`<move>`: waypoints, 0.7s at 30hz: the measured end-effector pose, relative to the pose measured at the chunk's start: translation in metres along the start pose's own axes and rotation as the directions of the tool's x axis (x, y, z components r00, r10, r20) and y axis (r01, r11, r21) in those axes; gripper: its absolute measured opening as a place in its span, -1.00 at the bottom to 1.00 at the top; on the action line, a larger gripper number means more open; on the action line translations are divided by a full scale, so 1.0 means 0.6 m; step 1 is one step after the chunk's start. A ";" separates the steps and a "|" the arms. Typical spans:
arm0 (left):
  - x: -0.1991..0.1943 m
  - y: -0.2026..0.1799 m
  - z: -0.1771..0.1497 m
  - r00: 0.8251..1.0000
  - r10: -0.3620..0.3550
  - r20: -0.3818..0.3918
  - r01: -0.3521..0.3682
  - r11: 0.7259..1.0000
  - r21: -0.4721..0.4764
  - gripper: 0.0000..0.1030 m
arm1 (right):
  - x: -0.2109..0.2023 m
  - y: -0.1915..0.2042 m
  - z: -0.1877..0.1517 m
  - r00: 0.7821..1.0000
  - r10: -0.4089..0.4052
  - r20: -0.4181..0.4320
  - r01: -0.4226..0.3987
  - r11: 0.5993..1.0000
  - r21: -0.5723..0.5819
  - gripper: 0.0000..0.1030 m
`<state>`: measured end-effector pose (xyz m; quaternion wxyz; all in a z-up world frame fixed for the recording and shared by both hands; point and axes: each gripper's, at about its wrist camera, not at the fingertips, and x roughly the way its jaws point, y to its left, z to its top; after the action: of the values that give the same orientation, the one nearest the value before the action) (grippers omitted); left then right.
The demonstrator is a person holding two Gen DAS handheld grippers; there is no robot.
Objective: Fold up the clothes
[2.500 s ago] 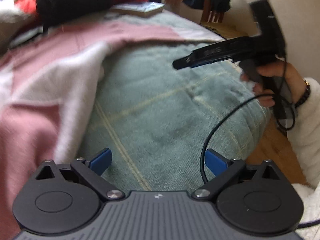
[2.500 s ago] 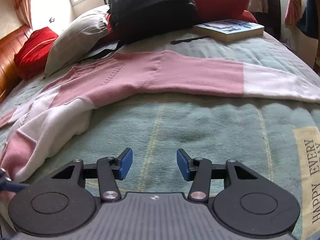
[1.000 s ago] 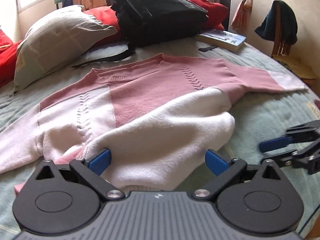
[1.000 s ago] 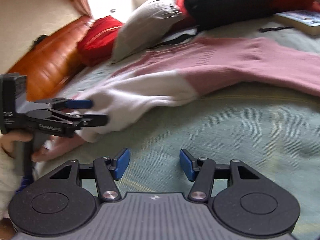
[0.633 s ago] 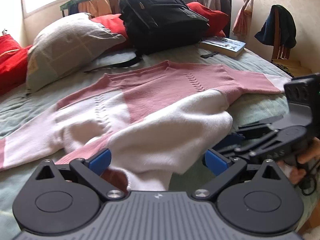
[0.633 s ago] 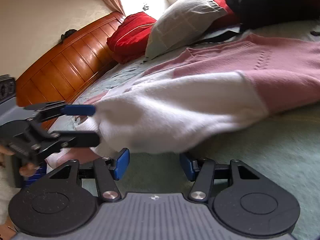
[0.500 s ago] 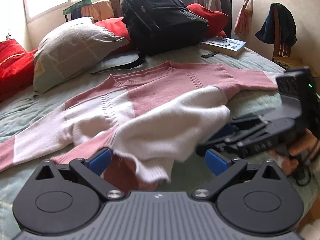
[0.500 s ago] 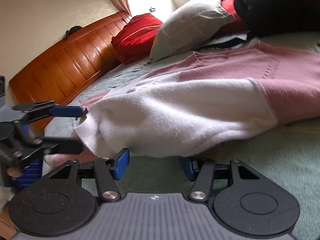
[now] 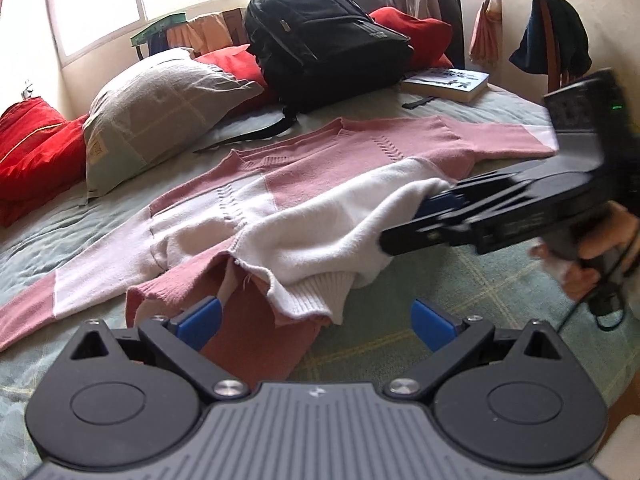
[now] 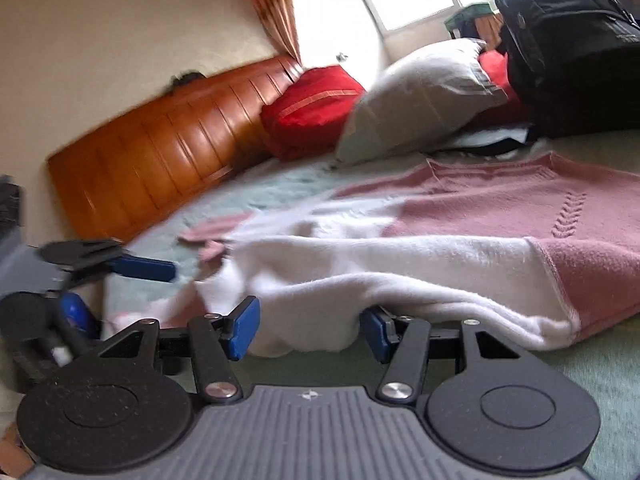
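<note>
While the sweater [image 9: 320, 184] lay spread below the backpack [image 9: 320, 36], both hand-held grippers, left [image 9: 316, 322] and right [image 10: 308, 326], stood released around its rumpled hem; clenching seemed next.

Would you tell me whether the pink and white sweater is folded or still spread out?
Mostly spread: sweater lies flat, only its hem turned up.

1 sweater [image 9: 328, 168], 2 tongs [image 9: 316, 322] [image 10: 310, 326], 1 backpack [image 9: 324, 40]

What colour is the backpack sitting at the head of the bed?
Black. The backpack shows best in the left wrist view, resting against red cushions.
</note>
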<state>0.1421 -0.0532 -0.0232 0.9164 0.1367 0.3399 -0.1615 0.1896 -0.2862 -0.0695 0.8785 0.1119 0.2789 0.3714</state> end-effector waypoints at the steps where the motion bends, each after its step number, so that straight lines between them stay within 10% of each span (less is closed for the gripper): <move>1: -0.002 0.001 -0.002 1.000 0.001 0.001 -0.001 1.000 -0.002 0.95 | 0.009 0.002 0.002 1.000 0.005 -0.016 -0.005 1.000 -0.005 0.20; 7: -0.014 0.014 -0.009 1.000 0.009 0.010 -0.008 1.000 -0.026 0.95 | -0.020 0.049 0.008 0.993 0.119 0.001 -0.118 0.990 -0.082 0.33; 15: -0.012 0.023 -0.013 1.000 0.016 0.007 -0.016 0.999 -0.042 0.95 | 0.045 0.016 -0.026 0.988 -0.008 -0.151 0.005 1.000 -0.024 0.28; 21: -0.015 0.025 -0.017 1.000 0.019 0.006 -0.019 0.999 -0.042 0.95 | 0.014 0.059 -0.017 0.990 0.131 -0.056 -0.134 0.989 -0.056 0.16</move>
<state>0.1356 -0.0338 -0.0227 0.9216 0.1200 0.3391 -0.1458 0.1680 -0.2557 -0.0670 0.8472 0.0943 0.2825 0.4399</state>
